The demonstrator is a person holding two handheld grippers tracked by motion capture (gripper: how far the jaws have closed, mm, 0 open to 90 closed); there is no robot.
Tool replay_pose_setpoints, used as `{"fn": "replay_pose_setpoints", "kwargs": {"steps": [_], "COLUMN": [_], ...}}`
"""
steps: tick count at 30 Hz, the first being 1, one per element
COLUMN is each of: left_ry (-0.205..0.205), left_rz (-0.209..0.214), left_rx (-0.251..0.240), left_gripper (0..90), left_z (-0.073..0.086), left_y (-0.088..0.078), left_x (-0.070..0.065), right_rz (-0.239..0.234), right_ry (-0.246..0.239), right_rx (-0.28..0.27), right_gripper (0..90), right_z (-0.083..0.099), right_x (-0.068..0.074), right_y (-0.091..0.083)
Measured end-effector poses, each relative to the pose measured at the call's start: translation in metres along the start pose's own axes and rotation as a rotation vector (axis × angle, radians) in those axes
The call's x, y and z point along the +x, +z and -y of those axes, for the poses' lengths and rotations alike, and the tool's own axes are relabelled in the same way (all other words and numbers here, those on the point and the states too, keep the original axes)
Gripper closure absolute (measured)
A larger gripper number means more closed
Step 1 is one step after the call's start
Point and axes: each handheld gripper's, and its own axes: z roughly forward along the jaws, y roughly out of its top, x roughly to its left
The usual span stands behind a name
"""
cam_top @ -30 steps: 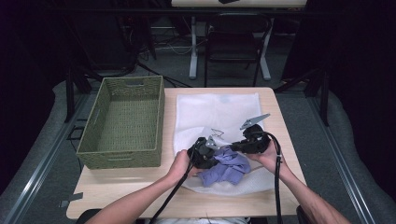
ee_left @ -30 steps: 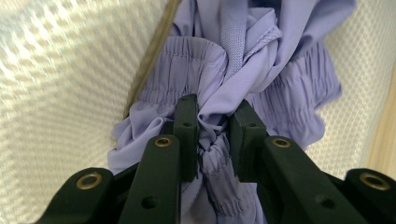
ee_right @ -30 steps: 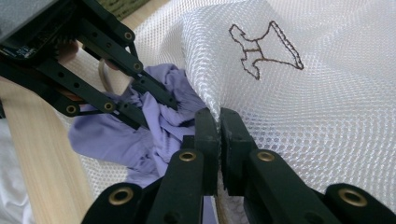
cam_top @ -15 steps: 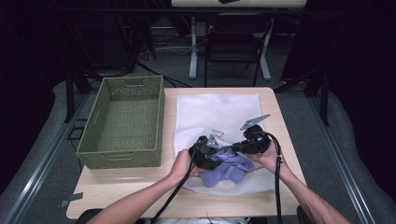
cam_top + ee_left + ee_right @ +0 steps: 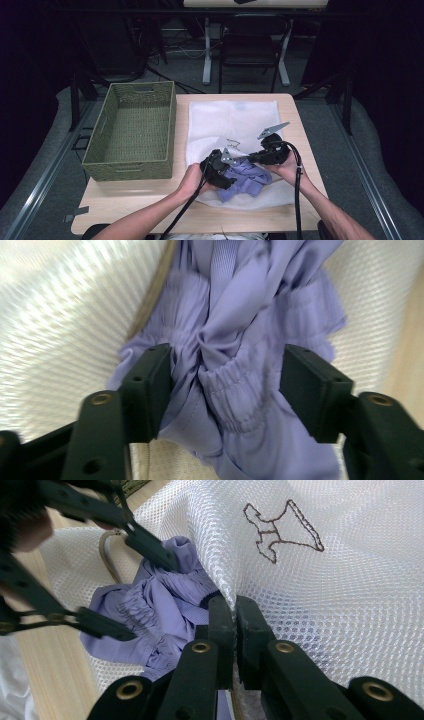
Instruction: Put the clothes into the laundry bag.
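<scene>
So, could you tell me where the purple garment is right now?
In the high view the purple garment lies bunched at the mesh laundry bag's near edge, right of the green basket.

No readable text; only a brown stitched outline sign (image 5: 282, 530) on the mesh bag (image 5: 370, 605)

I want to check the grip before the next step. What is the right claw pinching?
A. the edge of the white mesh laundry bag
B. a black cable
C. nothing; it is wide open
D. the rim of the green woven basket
A: in the right gripper view the right claw is shut on the edge of the white mesh laundry bag, with the crumpled lilac fabric garment beside it.
</scene>
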Motion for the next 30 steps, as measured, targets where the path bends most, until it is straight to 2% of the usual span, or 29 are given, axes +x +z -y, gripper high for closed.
{"fn": "replay_pose_setpoints", "kwargs": {"steps": [2, 4, 8, 12, 14, 15, 18, 22, 30], "left_ry": [-0.004, -0.008, -0.018, -0.024, -0.026, -0.035, -0.044, -0.06, -0.033], "left_rz": [0.011, 0.012, 0.018, -0.007, -0.01, -0.03, -0.063, -0.057, -0.046], "left_rx": [0.007, 0.007, -0.004, -0.026, -0.029, -0.048, -0.059, -0.042, -0.028], "left_gripper": [44.7, 54.3, 67.6, 72.0, 72.5, 72.7, 72.6, 70.4, 49.0], "left_z": [0.003, 0.005, 0.006, 0.005, 0.004, 0.001, -0.002, 0.001, 0.002], "left_y": [0.008, 0.013, 0.017, 0.018, 0.017, 0.015, 0.014, 0.021, 0.008], "left_x": [0.001, 0.002, 0.003, 0.004, 0.005, 0.006, 0.008, 0.01, 0.007], "right_rz": [-0.003, -0.005, -0.003, -0.005, -0.005, -0.005, -0.008, -0.013, -0.01], "right_ry": [0.001, 0.001, -0.001, -0.001, -0.006, -0.009, -0.007, -0.005, -0.002], "right_rx": [0.002, 0.004, -0.001, -0.01, -0.016, -0.02, -0.03, -0.02, -0.007], "right_gripper": [87.4, 87.4, 87.4, 87.4, 87.4, 87.4, 87.4, 87.4, 87.4], "right_z": [0.0, 0.0, 0.0, -0.001, -0.002, -0.002, -0.003, -0.002, -0.001], "right_x": [-0.001, -0.001, 0.001, 0.002, 0.003, 0.003, 0.004, 0.003, 0.001], "right_y": [0.0, 0.001, 0.0, -0.003, -0.004, -0.005, -0.007, -0.005, -0.002]}}
